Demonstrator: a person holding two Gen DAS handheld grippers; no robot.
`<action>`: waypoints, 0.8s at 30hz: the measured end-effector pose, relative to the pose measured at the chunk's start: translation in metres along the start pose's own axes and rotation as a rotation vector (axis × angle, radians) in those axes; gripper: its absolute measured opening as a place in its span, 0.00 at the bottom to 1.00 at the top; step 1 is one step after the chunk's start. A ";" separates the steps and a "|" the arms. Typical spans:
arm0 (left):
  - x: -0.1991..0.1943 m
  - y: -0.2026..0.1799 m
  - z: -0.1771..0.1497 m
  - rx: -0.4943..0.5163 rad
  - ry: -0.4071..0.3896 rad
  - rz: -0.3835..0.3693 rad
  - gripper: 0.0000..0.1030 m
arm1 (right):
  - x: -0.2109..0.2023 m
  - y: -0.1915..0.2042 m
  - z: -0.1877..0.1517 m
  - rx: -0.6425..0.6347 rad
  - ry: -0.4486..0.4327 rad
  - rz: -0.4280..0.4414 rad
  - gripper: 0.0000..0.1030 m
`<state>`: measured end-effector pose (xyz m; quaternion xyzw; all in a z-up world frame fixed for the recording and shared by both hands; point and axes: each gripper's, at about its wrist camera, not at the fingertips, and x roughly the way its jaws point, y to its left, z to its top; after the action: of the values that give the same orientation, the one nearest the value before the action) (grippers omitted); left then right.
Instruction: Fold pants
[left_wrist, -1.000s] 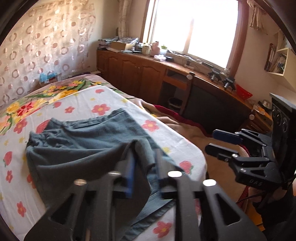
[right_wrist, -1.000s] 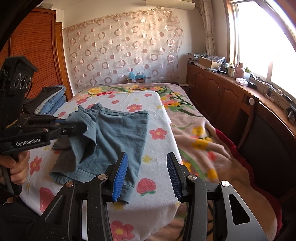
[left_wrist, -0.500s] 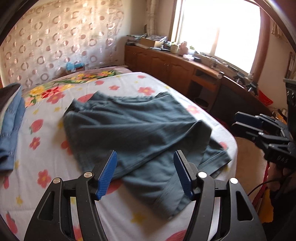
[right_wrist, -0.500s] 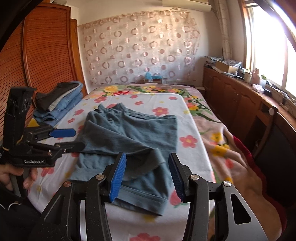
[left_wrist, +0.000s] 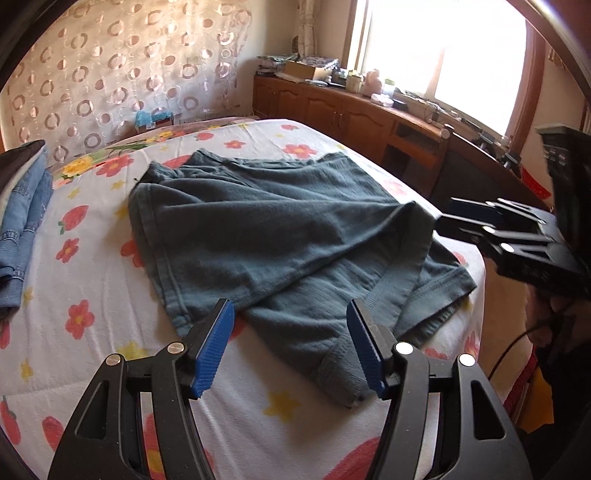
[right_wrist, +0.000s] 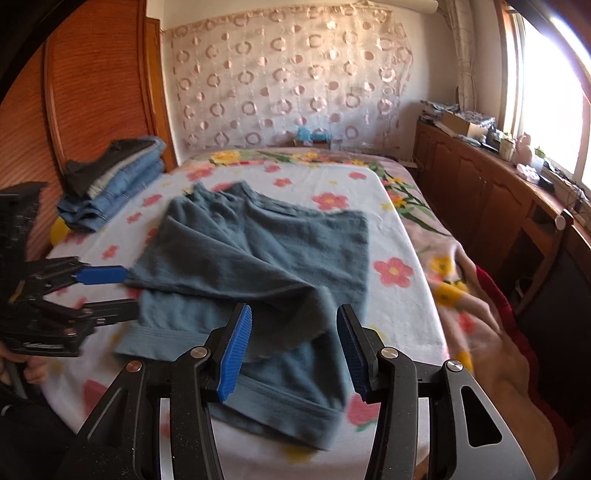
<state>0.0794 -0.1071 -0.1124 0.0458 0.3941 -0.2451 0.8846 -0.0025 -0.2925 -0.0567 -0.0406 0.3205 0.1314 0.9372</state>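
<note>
Grey-blue short pants (left_wrist: 266, 236) lie on the flowered bed sheet (left_wrist: 85, 295), one leg folded loosely across the other; they also show in the right wrist view (right_wrist: 258, 266). My left gripper (left_wrist: 288, 343) is open and empty, just above the near hem. My right gripper (right_wrist: 291, 354) is open and empty over the lower leg hem. The right gripper shows at the right edge of the left wrist view (left_wrist: 465, 218), close to the pants' fold. The left gripper shows at the left of the right wrist view (right_wrist: 110, 291), beside the pants' edge.
A stack of folded jeans and dark clothes (right_wrist: 110, 181) sits at the bed's far left by a wooden headboard (right_wrist: 96, 92). A pink floral blanket (right_wrist: 443, 258) hangs off the bed's right side. Wooden cabinets (right_wrist: 498, 206) run under the window.
My left gripper let go of the pants leg, which now lies folded over on the bed, and pulled back. My right gripper has moved in closer over the lower hem.
</note>
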 end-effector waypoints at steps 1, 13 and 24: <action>0.001 -0.003 -0.001 0.009 0.004 -0.003 0.62 | 0.005 -0.006 -0.001 0.000 0.008 -0.001 0.48; 0.006 -0.019 -0.014 0.055 0.053 -0.041 0.63 | 0.049 -0.027 0.009 0.007 0.081 0.085 0.48; 0.003 -0.018 -0.019 0.058 0.050 -0.056 0.62 | 0.033 -0.028 0.013 0.024 0.052 0.131 0.05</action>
<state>0.0603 -0.1189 -0.1255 0.0662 0.4098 -0.2798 0.8657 0.0382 -0.3105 -0.0666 -0.0115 0.3481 0.1874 0.9185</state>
